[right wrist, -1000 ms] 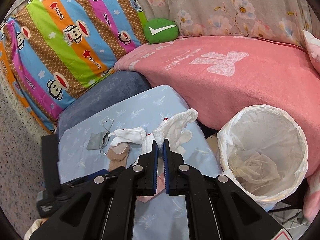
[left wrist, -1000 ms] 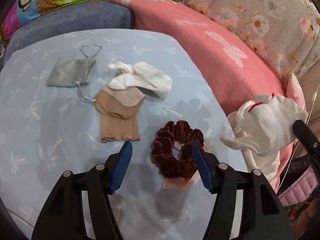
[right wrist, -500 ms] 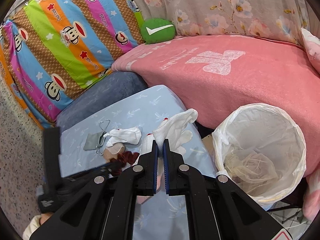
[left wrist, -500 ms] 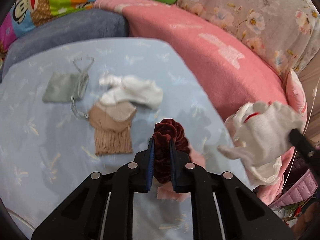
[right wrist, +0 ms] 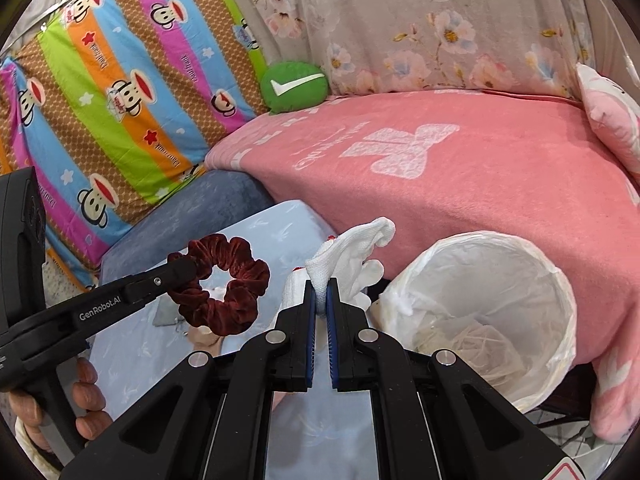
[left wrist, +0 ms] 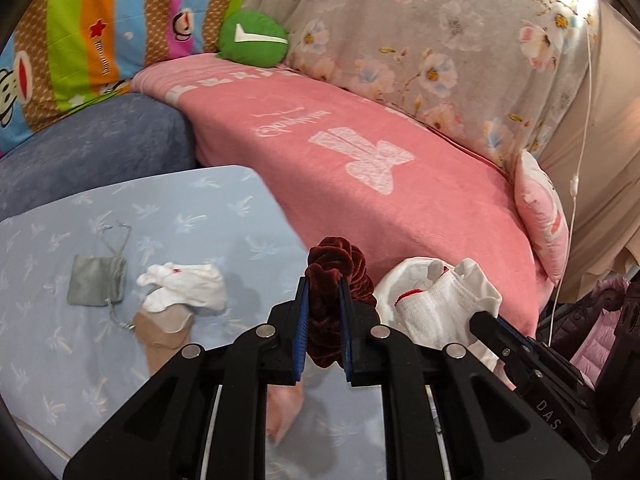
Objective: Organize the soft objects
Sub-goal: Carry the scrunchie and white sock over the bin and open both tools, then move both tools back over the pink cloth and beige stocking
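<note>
Left hand-held gripper point(left wrist: 322, 312) clamped on scrunchie point(left wrist: 335, 276), right hand-held gripper point(right wrist: 321, 292) pinching white glove point(right wrist: 348, 252). Carry step, probably. Next up: over the lined bin point(right wrist: 532, 256), then release.

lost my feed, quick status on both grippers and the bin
Left gripper shut on dark red scrunchie, lifted clear. Right gripper shut on white sock. Lined bin open, nothing blocking.

The left gripper point(left wrist: 323, 312) hides the near half of the dark red scrunchie point(left wrist: 336, 276) and most of a pink cloth point(left wrist: 286, 408) at the table's point(left wrist: 52, 360) near edge — its shape stays unclear. The beige sock's point(left wrist: 164, 338) top lies under the white sock point(left wrist: 188, 290). The bin's point(right wrist: 560, 320) contents — pale and crumpled — cannot be identified.
</note>
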